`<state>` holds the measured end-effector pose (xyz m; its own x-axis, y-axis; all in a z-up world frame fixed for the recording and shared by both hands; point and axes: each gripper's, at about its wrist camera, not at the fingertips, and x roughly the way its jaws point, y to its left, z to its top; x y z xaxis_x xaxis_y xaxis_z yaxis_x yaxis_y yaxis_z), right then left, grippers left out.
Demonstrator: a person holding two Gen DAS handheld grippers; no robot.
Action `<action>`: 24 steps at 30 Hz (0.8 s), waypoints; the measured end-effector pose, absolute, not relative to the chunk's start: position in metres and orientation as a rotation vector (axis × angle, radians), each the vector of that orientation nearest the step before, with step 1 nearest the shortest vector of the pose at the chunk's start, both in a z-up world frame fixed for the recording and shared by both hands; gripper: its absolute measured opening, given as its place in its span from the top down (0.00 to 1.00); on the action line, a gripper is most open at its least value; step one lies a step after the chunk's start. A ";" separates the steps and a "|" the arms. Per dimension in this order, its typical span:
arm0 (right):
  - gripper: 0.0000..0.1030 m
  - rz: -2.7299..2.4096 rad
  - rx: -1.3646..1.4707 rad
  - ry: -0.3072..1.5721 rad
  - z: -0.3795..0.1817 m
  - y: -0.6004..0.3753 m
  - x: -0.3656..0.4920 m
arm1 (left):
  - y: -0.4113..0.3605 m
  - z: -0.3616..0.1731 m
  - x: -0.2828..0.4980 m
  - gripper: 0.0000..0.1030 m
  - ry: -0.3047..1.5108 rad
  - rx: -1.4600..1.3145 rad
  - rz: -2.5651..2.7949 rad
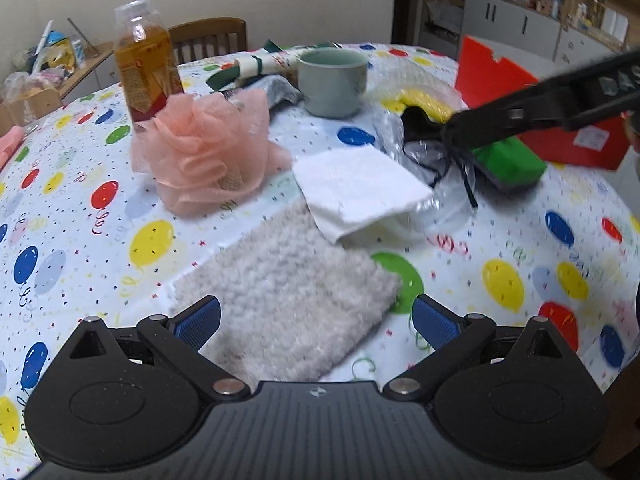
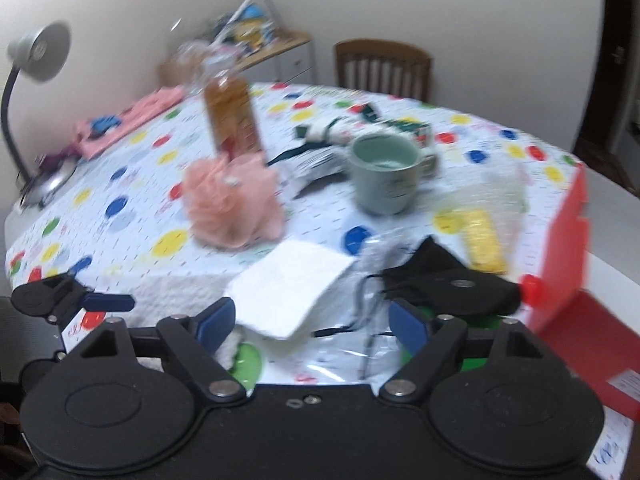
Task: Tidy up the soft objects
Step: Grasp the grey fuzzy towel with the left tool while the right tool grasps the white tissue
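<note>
My left gripper [image 1: 316, 320] is open, low over a grey fuzzy cloth [image 1: 288, 292] that lies flat between its blue pads. Beyond that cloth are a folded white cloth [image 1: 360, 188] and a pink mesh pouf [image 1: 204, 152]. A black face mask [image 1: 420, 128] rests on clear plastic beside a green sponge [image 1: 512, 160]. My right gripper [image 2: 312, 324] is open above the near corner of the white cloth [image 2: 292, 292]. The black mask [image 2: 448, 284] lies just past its right pad. A yellow sponge [image 2: 484, 240] sits in clear wrap behind the mask.
On the round balloon-print tablecloth [image 1: 80, 240] stand a green cup [image 1: 332, 80] and an amber bottle [image 1: 144, 60]. A red box [image 2: 568, 260] stands at the right edge. A desk lamp [image 2: 36, 56] and pink fabric [image 2: 128, 120] are at the far left. A wooden chair [image 2: 384, 68] stands behind.
</note>
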<state>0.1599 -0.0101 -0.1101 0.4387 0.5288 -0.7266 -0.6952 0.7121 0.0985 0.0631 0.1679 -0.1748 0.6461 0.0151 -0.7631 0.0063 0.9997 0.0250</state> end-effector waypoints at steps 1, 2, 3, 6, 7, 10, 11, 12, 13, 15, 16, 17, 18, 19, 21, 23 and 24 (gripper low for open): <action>0.21 0.783 -0.241 0.824 -0.114 -0.003 0.160 | 0.168 -0.177 0.063 0.01 0.873 0.034 0.003; 0.21 0.796 -0.254 0.827 -0.118 0.004 0.160 | 0.168 -0.179 0.062 0.01 0.873 0.038 0.006; 0.21 0.805 -0.273 0.829 -0.122 0.011 0.160 | 0.169 -0.181 0.061 0.01 0.874 0.040 0.009; 0.24 0.811 -0.308 0.852 -0.134 0.028 0.164 | 0.173 -0.186 0.061 0.01 0.875 0.048 0.014; 0.25 0.809 -0.314 0.864 -0.138 0.031 0.166 | 0.174 -0.188 0.061 0.02 0.876 0.054 0.015; 0.26 0.801 -0.324 0.890 -0.149 0.039 0.170 | 0.177 -0.191 0.062 0.08 0.883 0.057 0.017; 0.27 0.798 -0.322 0.903 -0.151 0.041 0.172 | 0.178 -0.192 0.063 0.10 0.885 0.054 0.019; 0.28 0.799 -0.315 0.915 -0.154 0.044 0.173 | 0.180 -0.193 0.063 0.12 0.885 0.049 0.019; 0.30 0.800 -0.310 0.924 -0.156 0.045 0.174 | 0.182 -0.193 0.063 0.13 0.884 0.043 0.018; 0.32 0.787 -0.312 0.932 -0.160 0.049 0.177 | 0.185 -0.193 0.064 0.18 0.883 0.031 0.020; 0.36 0.780 -0.313 0.936 -0.162 0.050 0.178 | 0.187 -0.193 0.064 0.20 0.884 0.026 0.021; 0.40 0.777 -0.313 0.942 -0.164 0.052 0.179 | 0.188 -0.192 0.064 0.23 0.883 0.022 0.023; 0.42 0.771 -0.313 0.947 -0.165 0.052 0.180 | 0.190 -0.192 0.064 0.25 0.882 0.014 0.024; 0.48 0.763 -0.312 0.952 -0.166 0.053 0.181 | 0.192 -0.191 0.064 0.27 0.882 0.006 0.024; 0.57 0.753 -0.302 0.951 -0.165 0.052 0.182 | 0.194 -0.189 0.065 0.37 0.881 -0.005 0.029; 0.66 0.751 -0.298 0.945 -0.162 0.052 0.182 | 0.198 -0.188 0.065 0.43 0.879 -0.019 0.029; 0.70 0.750 -0.303 0.943 -0.162 0.053 0.182 | 0.200 -0.187 0.065 0.48 0.877 -0.022 0.030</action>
